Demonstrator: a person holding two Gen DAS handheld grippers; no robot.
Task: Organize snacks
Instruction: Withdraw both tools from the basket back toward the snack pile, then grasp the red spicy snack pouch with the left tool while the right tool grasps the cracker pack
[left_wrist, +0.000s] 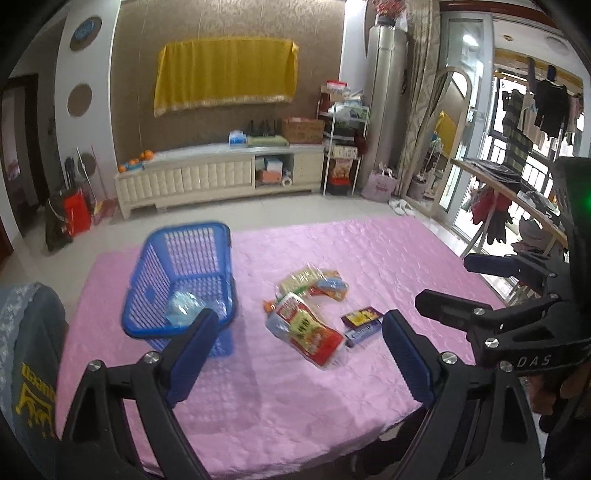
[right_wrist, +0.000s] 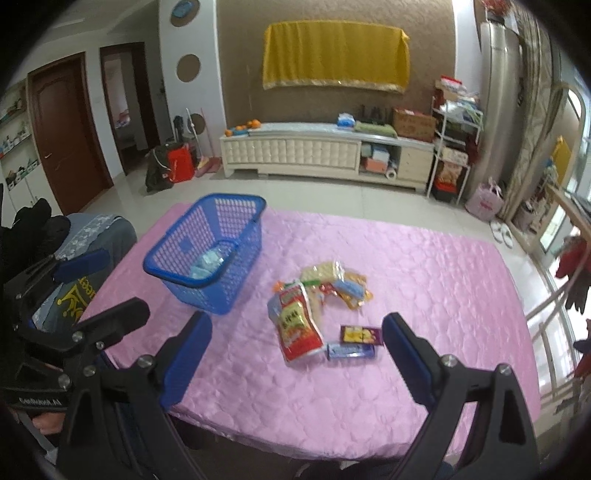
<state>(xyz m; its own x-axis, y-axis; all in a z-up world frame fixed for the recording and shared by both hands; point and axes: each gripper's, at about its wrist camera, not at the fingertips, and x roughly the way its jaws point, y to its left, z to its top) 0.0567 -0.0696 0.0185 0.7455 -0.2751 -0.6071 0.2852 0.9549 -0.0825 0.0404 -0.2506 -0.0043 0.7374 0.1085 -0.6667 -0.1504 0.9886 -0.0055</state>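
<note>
On my far left a grey chair back (left_wrist: 26, 350) with yellow lettering stands at the edge of the pink tablecloth (left_wrist: 280, 387). Next comes the blue basket (right_wrist: 207, 254), slatted and open-topped, resting on the cloth with one pale blue packet (right_wrist: 208, 264) lying inside it. My left gripper (left_wrist: 297, 332) hangs above the near edge of the table, its blue pads spread wide with nothing between them. Right of the basket, and apart from it, the loose snacks lie in a small heap: a big red-and-white pouch (right_wrist: 295, 328) nearest me, and a clear bag of pale crackers (right_wrist: 325, 271) behind it among several smaller wrappers. Just right of the pouch sit a dark purple bar (right_wrist: 360, 335) and a blue bar (right_wrist: 351, 350), side by side. My right gripper (right_wrist: 297, 332) also hangs spread wide and empty, short of the heap.
</note>
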